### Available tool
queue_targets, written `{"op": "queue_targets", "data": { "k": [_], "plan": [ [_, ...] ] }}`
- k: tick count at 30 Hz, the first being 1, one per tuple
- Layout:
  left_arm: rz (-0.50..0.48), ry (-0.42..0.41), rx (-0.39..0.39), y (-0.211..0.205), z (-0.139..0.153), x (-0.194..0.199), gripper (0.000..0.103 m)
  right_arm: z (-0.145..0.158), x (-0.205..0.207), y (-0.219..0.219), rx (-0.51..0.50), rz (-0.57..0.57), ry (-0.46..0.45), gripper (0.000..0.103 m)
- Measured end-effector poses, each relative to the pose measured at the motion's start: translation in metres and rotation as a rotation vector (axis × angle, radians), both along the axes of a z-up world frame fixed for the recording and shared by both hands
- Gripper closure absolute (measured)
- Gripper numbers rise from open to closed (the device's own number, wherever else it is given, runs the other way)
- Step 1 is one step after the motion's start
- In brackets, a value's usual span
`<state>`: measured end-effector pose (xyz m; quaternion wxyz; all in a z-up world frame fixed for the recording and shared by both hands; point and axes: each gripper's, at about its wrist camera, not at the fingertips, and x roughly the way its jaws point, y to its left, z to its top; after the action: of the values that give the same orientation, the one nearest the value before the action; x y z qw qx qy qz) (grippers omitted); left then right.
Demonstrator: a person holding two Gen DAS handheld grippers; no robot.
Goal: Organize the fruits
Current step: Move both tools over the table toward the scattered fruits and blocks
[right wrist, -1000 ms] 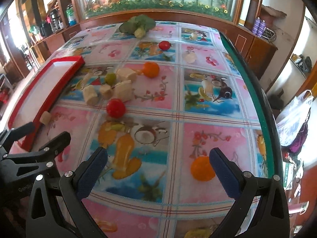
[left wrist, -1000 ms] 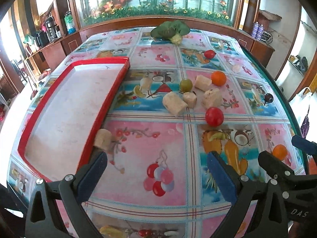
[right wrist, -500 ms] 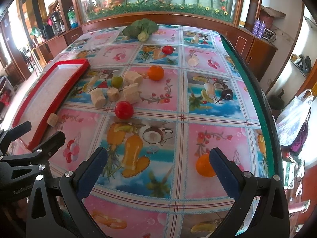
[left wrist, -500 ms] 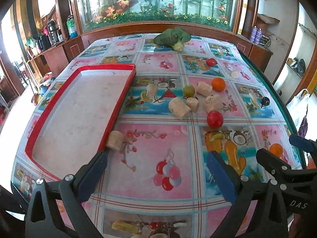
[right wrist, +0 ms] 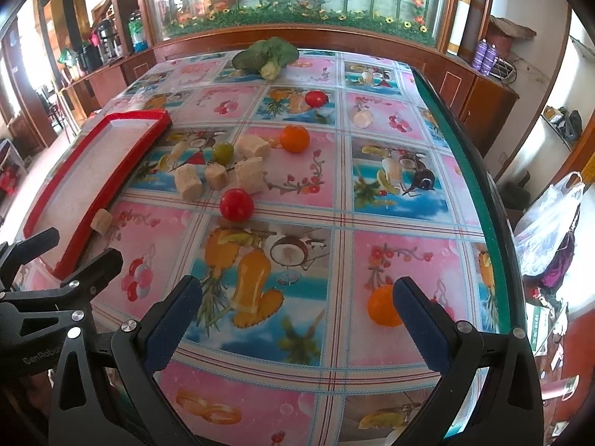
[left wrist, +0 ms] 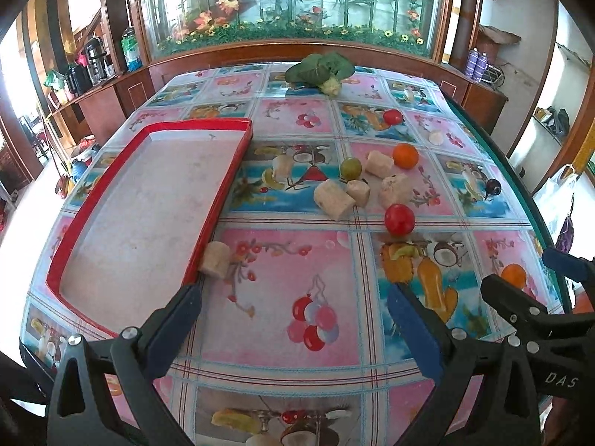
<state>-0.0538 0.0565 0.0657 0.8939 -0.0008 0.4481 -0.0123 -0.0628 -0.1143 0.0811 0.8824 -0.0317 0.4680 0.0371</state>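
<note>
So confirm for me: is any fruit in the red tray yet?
No, the red tray holds nothing; the fruit lies on the tablecloth beside it.

Beyond your table's far edge stands a glass cabinet (left wrist: 290, 0) of bamboo and flowers, brightly backlit; wooden counters (left wrist: 104, 93) run left, shelves (right wrist: 557, 122) right.

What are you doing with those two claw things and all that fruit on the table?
A person holds a claw in each hand over a table with a fruit-print cloth, set to sort fruit. The left claw and the right claw are both open and hold nothing. The red tray has nothing in it. A red tomato, a green grape, an orange and several pale chunks lie loose on the cloth. One chunk rests against the tray's edge.
</note>
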Motion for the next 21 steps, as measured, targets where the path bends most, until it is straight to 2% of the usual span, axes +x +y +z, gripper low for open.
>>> {"op": "queue_targets", "data": {
  "k": [21],
  "plan": [
    [-0.025,0.007,0.013,-0.011,-0.001,0.008,0.002,0.000,0.008,-0.012,0.016,-0.009,0.001,0.000]
  ]
}}
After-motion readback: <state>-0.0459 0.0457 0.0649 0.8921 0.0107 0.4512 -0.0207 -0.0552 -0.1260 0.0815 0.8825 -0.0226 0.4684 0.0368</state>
